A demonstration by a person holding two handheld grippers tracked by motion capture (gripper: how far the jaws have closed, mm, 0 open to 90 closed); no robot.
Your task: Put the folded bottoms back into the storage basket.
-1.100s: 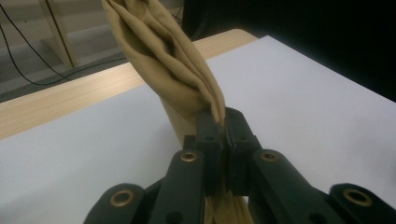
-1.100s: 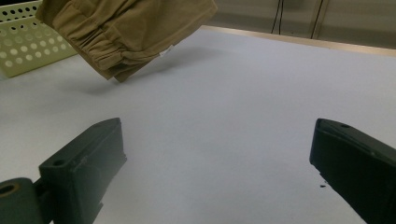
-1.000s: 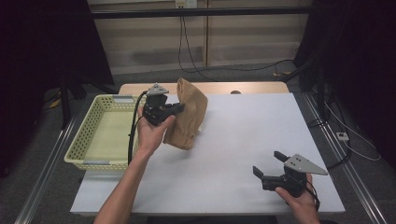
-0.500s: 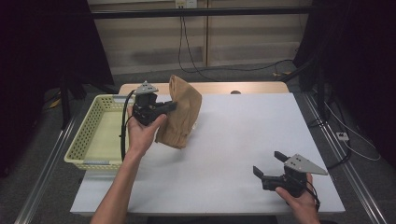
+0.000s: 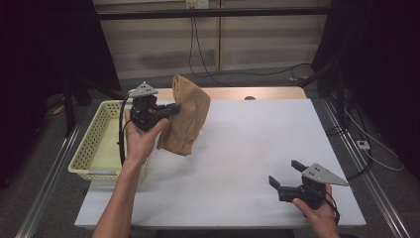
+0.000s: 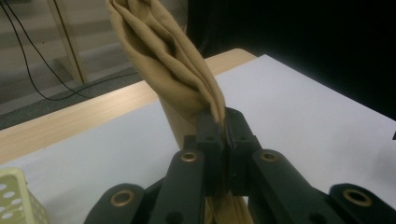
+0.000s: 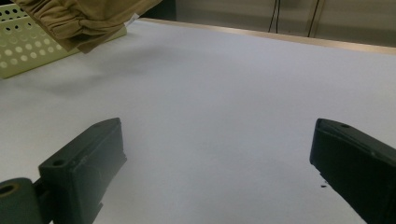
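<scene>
High view. The left gripper (image 5: 171,110), held in the person's left hand (image 5: 141,141), is clamped on a tan cloth (image 5: 187,116) near the table's (image 5: 247,148) far-left corner. Compared with the earlier frames, the gripper and cloth have shifted left toward the yellow perforated basket (image 5: 94,144) and risen; the cloth now hangs in the air as a bunched fold, its lower end just above the white table surface near the left edge. The basket stands against the table's left edge, directly beside the left hand. The right gripper (image 5: 287,176), in the right hand (image 5: 317,210), rests near the table's near-right corner, unchanged in place, its jaws spread apart with nothing between them. A bare wooden strip (image 5: 257,92) runs along the far edge of the table; cables (image 5: 198,54) trail on the floor behind it.

Left gripper view. The two black jaws meet tightly on a pleated edge of the cloth (image 6: 173,60), which rises above them and also hangs below. The white table (image 6: 303,107) and the wooden strip (image 6: 84,116) lie beyond; a corner of the basket (image 6: 14,196) appears at lower left.

Right gripper view. The jaws stand wide apart over the bare table (image 7: 224,102). Far off, the hanging end of the cloth (image 7: 79,18) partly hides the basket (image 7: 28,42) behind it.
</scene>
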